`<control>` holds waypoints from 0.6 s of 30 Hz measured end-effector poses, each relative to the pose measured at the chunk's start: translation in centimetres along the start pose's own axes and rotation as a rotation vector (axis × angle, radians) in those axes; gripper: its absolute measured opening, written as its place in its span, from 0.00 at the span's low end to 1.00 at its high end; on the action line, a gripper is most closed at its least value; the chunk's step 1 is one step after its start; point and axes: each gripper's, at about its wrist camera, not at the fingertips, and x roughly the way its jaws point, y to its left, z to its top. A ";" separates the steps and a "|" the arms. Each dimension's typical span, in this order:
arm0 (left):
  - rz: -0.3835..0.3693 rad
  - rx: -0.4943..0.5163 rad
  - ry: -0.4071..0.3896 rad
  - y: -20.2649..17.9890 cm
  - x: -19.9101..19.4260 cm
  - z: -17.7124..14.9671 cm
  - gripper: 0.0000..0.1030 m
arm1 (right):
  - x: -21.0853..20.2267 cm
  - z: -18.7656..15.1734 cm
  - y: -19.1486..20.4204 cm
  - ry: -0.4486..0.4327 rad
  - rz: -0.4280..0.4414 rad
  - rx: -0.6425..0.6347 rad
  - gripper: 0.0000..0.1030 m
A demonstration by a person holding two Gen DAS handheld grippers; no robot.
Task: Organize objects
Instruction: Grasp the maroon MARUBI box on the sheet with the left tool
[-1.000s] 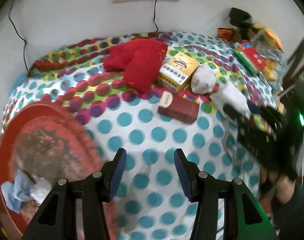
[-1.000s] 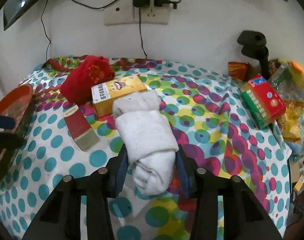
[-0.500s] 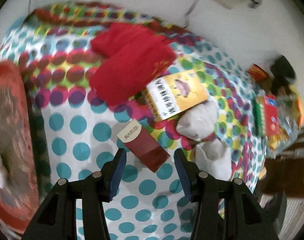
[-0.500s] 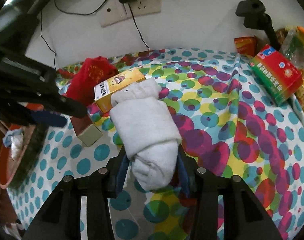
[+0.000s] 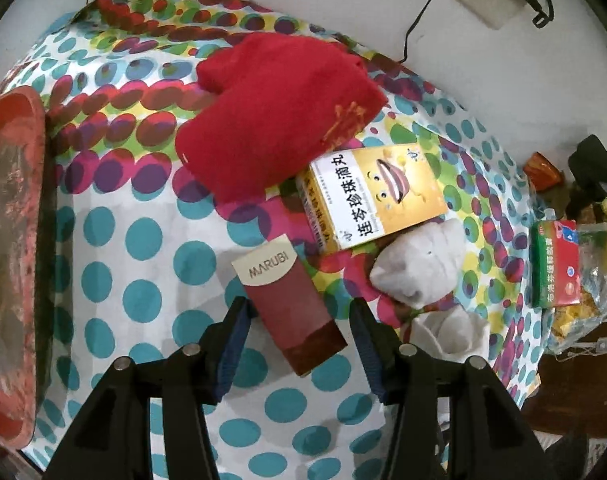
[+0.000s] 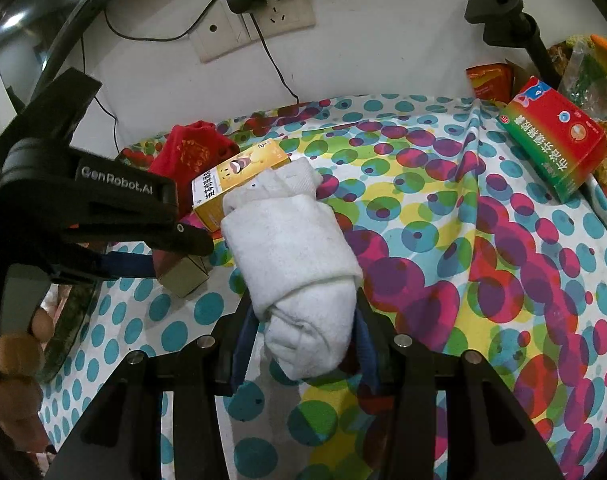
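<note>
A maroon box (image 5: 291,300) with a beige "MARUBI" end lies on the dotted cloth. My left gripper (image 5: 301,316) points down over it with a finger on each side. Its jaws are closing, and a narrow gap still shows at the right pad. In the right wrist view the left gripper (image 6: 175,256) reaches in from the left over that maroon box (image 6: 183,276). My right gripper (image 6: 303,344) is shut on a rolled white sock (image 6: 295,256), whose far end rests against a yellow box (image 6: 239,176). The white sock (image 5: 419,268) also shows in the left wrist view.
A red cloth (image 5: 279,112) lies beyond the yellow box (image 5: 375,196). A worn red tray (image 5: 11,240) sits at the left table edge. A red and green box (image 6: 555,140), snack bags and a black stand (image 6: 503,12) crowd the right. The wall with sockets (image 6: 259,20) is behind.
My left gripper swung from the bare cloth beside the tray over to the maroon box, rolling as it went, and now straddles it. My right gripper kept its hold on the white sock.
</note>
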 end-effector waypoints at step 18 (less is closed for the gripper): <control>0.058 0.222 -0.101 2.6 -2.8 -2.4 0.29 | 0.4 0.1 1.4 0.015 -0.096 -0.075 0.41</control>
